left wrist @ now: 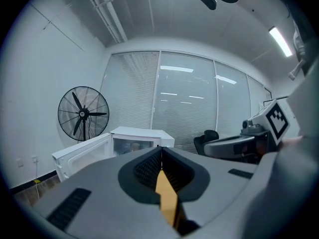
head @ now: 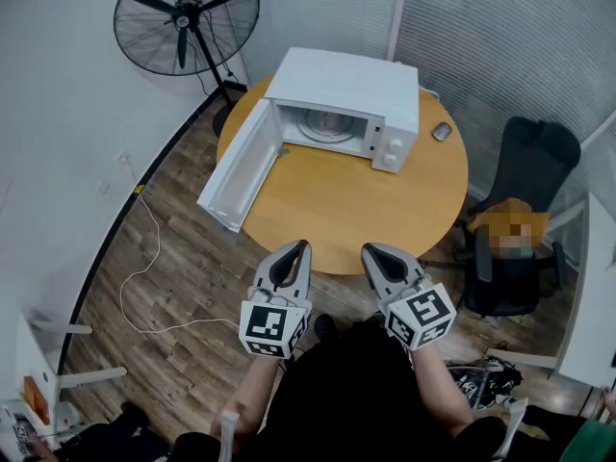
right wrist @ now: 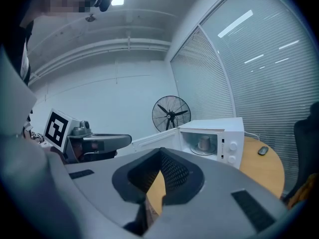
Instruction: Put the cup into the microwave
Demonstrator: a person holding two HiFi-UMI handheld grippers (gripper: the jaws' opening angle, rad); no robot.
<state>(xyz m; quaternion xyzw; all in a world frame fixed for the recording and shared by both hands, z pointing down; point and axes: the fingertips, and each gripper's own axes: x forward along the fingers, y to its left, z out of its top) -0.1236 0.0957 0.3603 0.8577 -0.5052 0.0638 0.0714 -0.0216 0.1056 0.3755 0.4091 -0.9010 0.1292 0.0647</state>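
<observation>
A white microwave (head: 346, 85) stands at the far side of a round wooden table (head: 337, 210), its door (head: 241, 166) swung wide open to the left. Inside, a pale cup (head: 327, 121) sits upright on the turntable; the right gripper view shows the cup (right wrist: 204, 143) behind the open front. My left gripper (head: 294, 245) and right gripper (head: 371, 248) hover side by side over the table's near edge, well short of the microwave. Both point towards it, jaws together, with nothing between them. In its own view, the left gripper (left wrist: 160, 148) has its tips meeting.
A black standing fan (head: 186, 17) is at the back left by the wall. A black office chair (head: 525, 162) stands right of the table. A small dark object (head: 442, 131) lies on the table beside the microwave. A white cable (head: 144, 258) trails over the wooden floor.
</observation>
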